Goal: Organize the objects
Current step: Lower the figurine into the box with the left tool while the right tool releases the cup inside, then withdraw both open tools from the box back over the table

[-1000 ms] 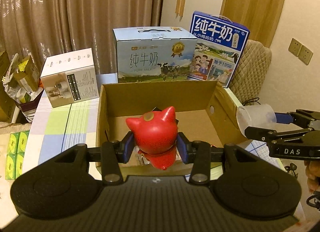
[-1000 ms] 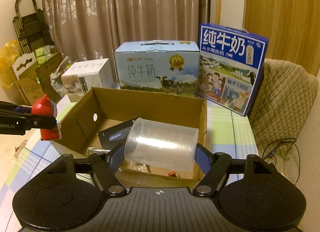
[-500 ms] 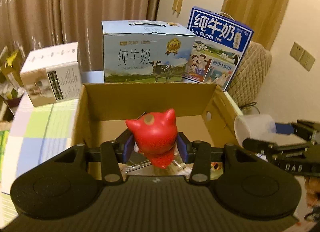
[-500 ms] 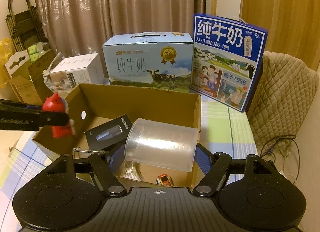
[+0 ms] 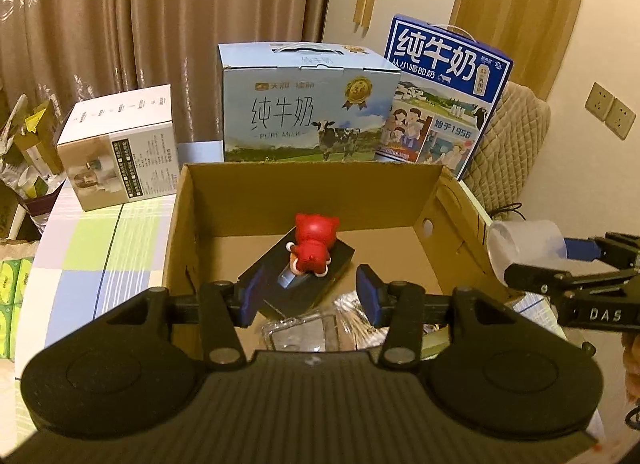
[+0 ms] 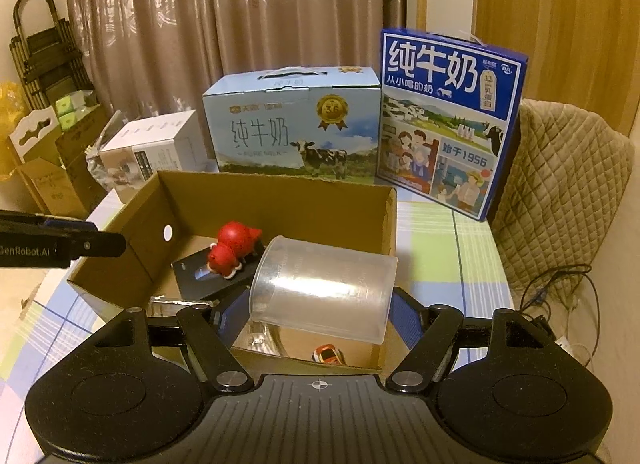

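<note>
A red pig figure (image 5: 314, 250) (image 6: 233, 250) lies tipped over on a black box (image 5: 298, 280) (image 6: 208, 278) inside the open cardboard box (image 5: 312, 187) (image 6: 280, 199). My left gripper (image 5: 308, 298) hovers above the box's near side, open, with nothing between its blue pads. My right gripper (image 6: 320, 308) is shut on a clear plastic measuring cup (image 6: 324, 290) (image 5: 528, 246), held sideways over the box's right near corner. A small toy car (image 6: 328, 354) and a clear plastic item (image 5: 304, 334) lie on the box floor.
Behind the cardboard box stand a light-blue milk carton (image 5: 308, 103), a dark-blue milk carton (image 5: 444, 91) and a white product box (image 5: 120, 153), all on a checked tablecloth (image 5: 100, 248). A quilted chair (image 6: 560, 191) and cables (image 6: 560, 304) are at right.
My left gripper opened and let the red pig figure go; it dropped onto the black box inside the cardboard box. The right gripper kept the cup and shifted slightly over the box.
</note>
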Demonstrator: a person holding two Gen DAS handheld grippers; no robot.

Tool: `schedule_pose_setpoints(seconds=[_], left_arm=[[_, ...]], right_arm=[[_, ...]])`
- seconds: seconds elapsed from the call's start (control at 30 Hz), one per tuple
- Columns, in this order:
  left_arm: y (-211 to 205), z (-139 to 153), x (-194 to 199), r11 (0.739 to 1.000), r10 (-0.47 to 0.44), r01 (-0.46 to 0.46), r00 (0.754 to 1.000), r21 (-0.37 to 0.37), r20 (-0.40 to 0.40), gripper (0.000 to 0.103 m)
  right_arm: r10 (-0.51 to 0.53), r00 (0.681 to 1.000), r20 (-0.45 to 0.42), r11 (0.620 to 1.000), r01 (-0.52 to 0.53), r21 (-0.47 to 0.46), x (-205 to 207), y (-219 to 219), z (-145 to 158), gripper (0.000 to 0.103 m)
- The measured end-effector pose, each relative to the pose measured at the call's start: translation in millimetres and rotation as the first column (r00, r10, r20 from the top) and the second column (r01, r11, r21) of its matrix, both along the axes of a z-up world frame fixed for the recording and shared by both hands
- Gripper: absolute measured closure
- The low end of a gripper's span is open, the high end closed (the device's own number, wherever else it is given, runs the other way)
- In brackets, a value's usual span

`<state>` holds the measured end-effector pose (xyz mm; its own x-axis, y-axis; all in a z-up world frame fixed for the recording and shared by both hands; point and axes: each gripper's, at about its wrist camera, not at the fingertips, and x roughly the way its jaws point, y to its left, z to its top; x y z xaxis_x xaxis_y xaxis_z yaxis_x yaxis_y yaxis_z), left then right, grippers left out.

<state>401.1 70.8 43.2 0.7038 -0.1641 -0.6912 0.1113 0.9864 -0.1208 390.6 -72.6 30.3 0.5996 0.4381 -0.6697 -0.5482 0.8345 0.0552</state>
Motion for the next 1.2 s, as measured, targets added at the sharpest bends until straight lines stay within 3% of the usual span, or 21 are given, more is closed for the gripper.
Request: schedule_pose_setpoints(seconds=[0.5, 0.7, 0.93, 1.2], left_arm=[[6, -4, -5, 1.0, 0.004, -0.004, 1.0, 0.016, -0.001, 0.057], [6, -9, -11, 0.999, 0.004, -0.005, 1.0, 0.042, 0.004, 0.051], [4, -5, -37, 0.999, 0.01, -0.011, 1.0, 0.053, 0.02, 0.046], [2, 5, -88, 0.999, 0.039, -0.04, 0.999, 0.032, 0.027, 0.034]], right_arm=[[0.025, 1.0, 0.012, 0.999, -0.025, 0.043, 10, 15, 1, 0.031], [-0.015, 1.0, 0.023, 0.993, 0.012, 0.117, 20, 11, 6, 0.021], [-0.046, 0.999, 0.013, 0.992, 0.044, 0.116, 4, -8, 11, 0.021], [-0.051, 0.998, 0.032, 0.988, 0.046, 0.147, -40, -35, 42, 0.021]])
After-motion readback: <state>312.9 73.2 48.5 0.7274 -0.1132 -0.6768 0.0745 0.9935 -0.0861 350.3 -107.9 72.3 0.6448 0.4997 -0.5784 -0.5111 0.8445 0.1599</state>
